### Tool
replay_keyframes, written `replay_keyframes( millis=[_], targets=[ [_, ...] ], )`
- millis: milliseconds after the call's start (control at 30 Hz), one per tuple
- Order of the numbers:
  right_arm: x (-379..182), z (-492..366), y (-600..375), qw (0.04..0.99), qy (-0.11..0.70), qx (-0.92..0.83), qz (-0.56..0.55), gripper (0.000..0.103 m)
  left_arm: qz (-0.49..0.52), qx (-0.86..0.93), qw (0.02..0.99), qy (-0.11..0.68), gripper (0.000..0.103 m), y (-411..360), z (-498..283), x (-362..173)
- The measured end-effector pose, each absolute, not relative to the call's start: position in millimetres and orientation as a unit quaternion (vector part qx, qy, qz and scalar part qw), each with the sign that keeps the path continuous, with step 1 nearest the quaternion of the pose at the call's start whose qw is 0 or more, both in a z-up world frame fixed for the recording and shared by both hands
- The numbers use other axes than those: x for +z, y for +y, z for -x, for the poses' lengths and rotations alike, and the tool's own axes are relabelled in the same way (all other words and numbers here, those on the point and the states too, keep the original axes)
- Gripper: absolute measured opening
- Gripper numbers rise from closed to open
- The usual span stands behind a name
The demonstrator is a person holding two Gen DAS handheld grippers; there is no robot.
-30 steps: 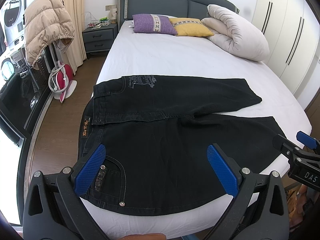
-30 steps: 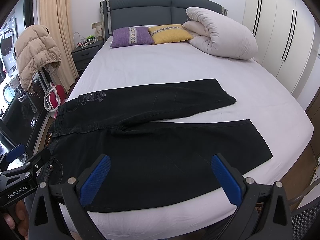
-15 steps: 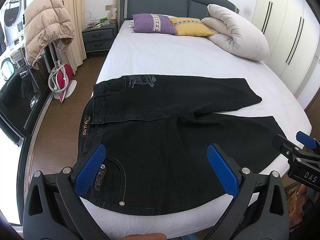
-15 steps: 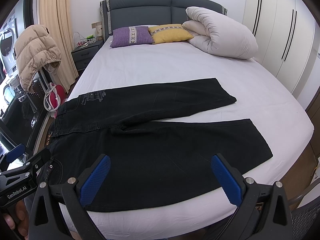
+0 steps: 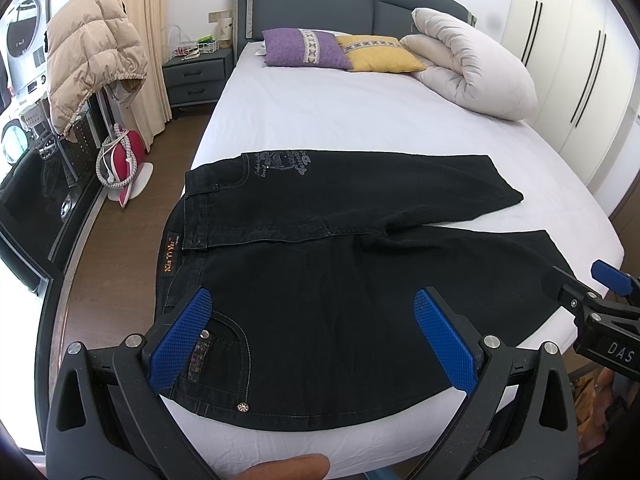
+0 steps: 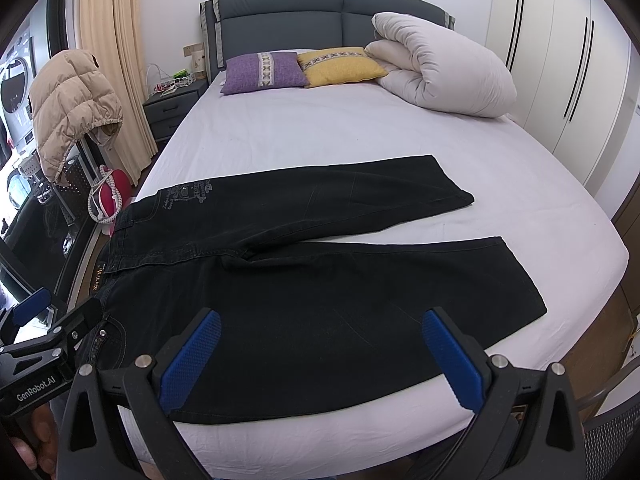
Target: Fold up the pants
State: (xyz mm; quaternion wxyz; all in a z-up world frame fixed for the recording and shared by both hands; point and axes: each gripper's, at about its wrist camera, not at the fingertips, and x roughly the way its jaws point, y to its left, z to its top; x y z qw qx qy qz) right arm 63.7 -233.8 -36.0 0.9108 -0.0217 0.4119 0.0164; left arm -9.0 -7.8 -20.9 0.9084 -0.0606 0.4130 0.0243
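Black jeans [image 5: 320, 280] lie flat on the white bed, waistband at the left, both legs spread toward the right; they also show in the right wrist view [image 6: 320, 280]. My left gripper [image 5: 316, 316] is open and empty, held above the near hip and pocket. My right gripper [image 6: 320, 340] is open and empty, held above the near leg. The right gripper shows at the right edge of the left wrist view [image 5: 588, 300]. The left gripper shows at the left edge of the right wrist view [image 6: 52, 328].
A rolled white duvet [image 6: 440, 68], a purple pillow [image 6: 260, 72] and a yellow pillow [image 6: 340, 66] lie at the headboard. A nightstand [image 5: 196, 76], a beige jacket [image 5: 92, 52] and a red item [image 5: 120, 156] stand left of the bed. Wardrobes [image 6: 560, 60] line the right wall.
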Motion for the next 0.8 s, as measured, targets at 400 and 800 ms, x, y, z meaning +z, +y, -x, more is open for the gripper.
replay_keyframes(
  millis=[400, 800],
  targets=[
    [-45.8, -71.9, -227.7, 0.906, 0.423, 0.022, 0.023, 0.103, 0.090, -0.038, 0.915, 0.392, 0.103, 16.0, -9.3, -25.3],
    [-62.9, -125.9, -227.1, 0.894, 0.433, 0.115, 0.020, 0.103, 0.119, -0.064, 0.891, 0.433, 0.103, 79.0, -92.9, -59.5]
  ],
)
